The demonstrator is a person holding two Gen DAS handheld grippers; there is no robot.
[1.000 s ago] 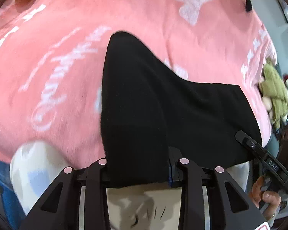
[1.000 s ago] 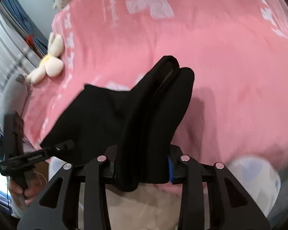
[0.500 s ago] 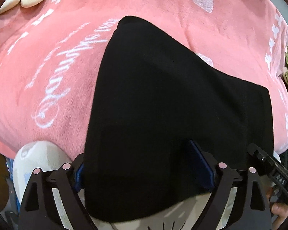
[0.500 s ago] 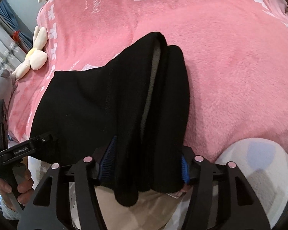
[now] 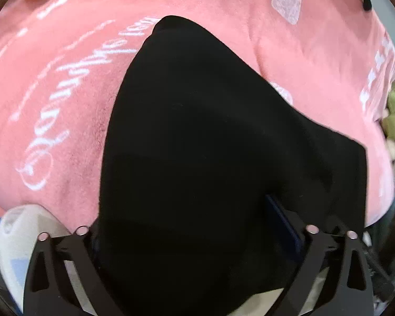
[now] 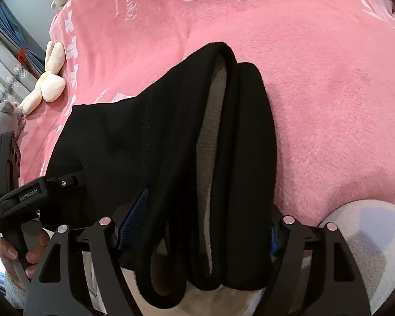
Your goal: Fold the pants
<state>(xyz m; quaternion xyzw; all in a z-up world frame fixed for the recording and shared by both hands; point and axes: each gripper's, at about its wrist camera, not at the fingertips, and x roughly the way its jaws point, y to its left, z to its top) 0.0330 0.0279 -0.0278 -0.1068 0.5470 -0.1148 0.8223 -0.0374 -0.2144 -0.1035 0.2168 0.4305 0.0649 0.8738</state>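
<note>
Right wrist view: the black pants [image 6: 150,142], already doubled into thick layers, lie near the bed's front edge on the pink blanket [image 6: 329,105], their near end between the right gripper [image 6: 197,229] jaws, which are opening, the left pad standing clear of the cloth. The left gripper [image 5: 194,226] is spread wide but easing inward, black cloth between its jaws, ungripped. A release after a fold, I judge; next, draw both clear without dragging layers.
</note>
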